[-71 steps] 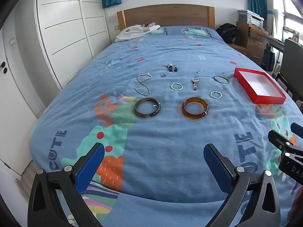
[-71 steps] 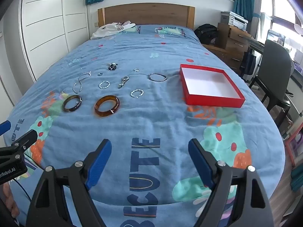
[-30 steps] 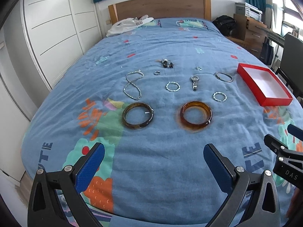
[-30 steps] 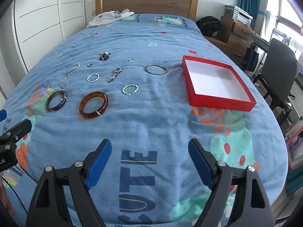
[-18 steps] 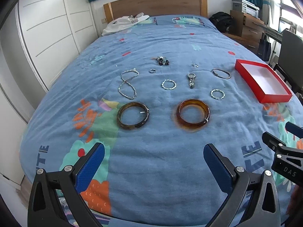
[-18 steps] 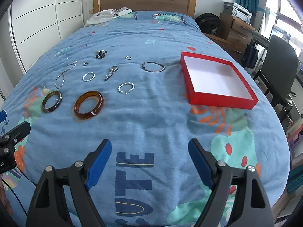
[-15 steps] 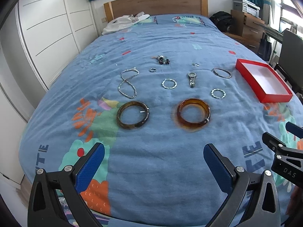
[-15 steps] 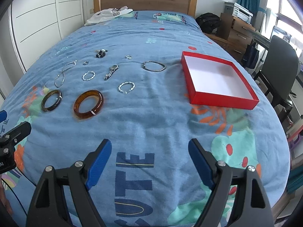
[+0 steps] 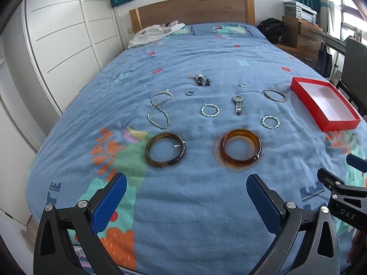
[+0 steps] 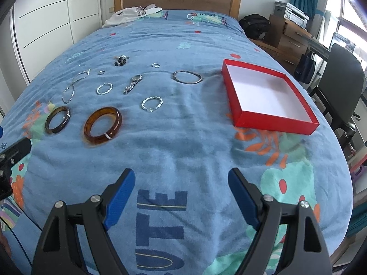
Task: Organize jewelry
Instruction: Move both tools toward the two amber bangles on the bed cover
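Observation:
Jewelry lies spread on a blue bedspread. An amber bangle [image 9: 240, 147] [image 10: 102, 125] and a dark brown bangle [image 9: 165, 149] [image 10: 57, 120] lie nearest. Behind them are a silver chain necklace [image 9: 159, 108], twisted silver bracelets [image 9: 210, 110] [image 9: 271, 122], a wristwatch [image 9: 238, 104], a thin bangle [image 9: 274, 95], small rings and a dark bead cluster [image 9: 202, 80]. An empty red box [image 9: 325, 102] [image 10: 267, 95] sits to the right. My left gripper [image 9: 186, 197] is open and empty, short of the two bangles. My right gripper [image 10: 181, 194] is open and empty above the bedspread's front.
A wooden headboard [image 9: 192, 11] and white clothing [image 9: 156, 32] are at the far end. White wardrobes [image 9: 57, 36] stand left. A dark chair [image 10: 344, 84], a wooden dresser [image 10: 289, 34] and a black bag [image 10: 254, 27] stand right of the bed.
Both grippers have moved forward over the bed toward the jewelry. The bangles and red box appear larger and nearer. Both stayed open.

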### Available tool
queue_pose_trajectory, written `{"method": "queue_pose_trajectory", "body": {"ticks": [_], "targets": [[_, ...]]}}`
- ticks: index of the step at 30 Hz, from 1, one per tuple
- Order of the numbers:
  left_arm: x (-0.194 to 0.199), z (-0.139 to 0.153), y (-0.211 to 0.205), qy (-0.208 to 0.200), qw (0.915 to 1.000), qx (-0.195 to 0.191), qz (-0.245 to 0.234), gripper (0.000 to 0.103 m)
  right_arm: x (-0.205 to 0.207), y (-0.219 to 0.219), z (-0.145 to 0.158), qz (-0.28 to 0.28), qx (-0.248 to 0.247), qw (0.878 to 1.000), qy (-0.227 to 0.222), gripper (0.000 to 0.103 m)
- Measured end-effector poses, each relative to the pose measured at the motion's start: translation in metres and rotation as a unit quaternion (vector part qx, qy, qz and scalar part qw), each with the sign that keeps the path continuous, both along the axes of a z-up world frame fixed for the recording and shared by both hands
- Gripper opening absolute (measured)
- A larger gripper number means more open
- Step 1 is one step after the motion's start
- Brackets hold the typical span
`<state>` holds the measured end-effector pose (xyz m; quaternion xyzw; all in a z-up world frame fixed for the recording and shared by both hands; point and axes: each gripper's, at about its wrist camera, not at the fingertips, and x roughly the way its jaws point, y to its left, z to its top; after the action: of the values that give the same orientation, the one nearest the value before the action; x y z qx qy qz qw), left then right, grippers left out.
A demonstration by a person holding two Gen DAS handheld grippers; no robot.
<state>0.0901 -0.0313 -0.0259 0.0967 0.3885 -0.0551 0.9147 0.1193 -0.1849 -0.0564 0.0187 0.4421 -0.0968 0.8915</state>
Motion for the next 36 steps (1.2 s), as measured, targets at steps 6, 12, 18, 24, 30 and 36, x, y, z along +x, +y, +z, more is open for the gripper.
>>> {"method": "queue_pose_trajectory", "body": {"ticks": [6, 12, 18, 24, 30, 36], "targets": [[0.01, -0.01, 0.0, 0.017, 0.9999, 0.0, 0.001, 0.102, 0.006, 0.0, -0.008, 0.001, 0.005, 1.0, 0.008, 0.083], [0.019, -0.025, 0.003, 0.041, 0.9991, -0.004, 0.007, 0.102, 0.012, -0.001, -0.015, 0.002, 0.011, 1.0, 0.015, 0.083], [0.025, -0.034, 0.006, 0.061, 0.998, -0.007, 0.015, 0.102, 0.015, -0.002, -0.019, 0.003, 0.01, 1.0, 0.019, 0.083], [0.025, -0.038, 0.005, 0.066, 0.9977, -0.004, 0.018, 0.102, 0.016, -0.001, -0.022, 0.005, 0.011, 1.0, 0.024, 0.083], [0.026, -0.04, 0.0, 0.067, 0.9977, -0.004, 0.009, 0.102, 0.018, 0.001, -0.025, 0.008, 0.013, 0.999, 0.028, 0.083], [0.026, -0.041, -0.001, 0.054, 0.9985, 0.0, 0.008, 0.102, 0.021, 0.002, -0.028, 0.009, 0.014, 0.999, 0.028, 0.083]]}}
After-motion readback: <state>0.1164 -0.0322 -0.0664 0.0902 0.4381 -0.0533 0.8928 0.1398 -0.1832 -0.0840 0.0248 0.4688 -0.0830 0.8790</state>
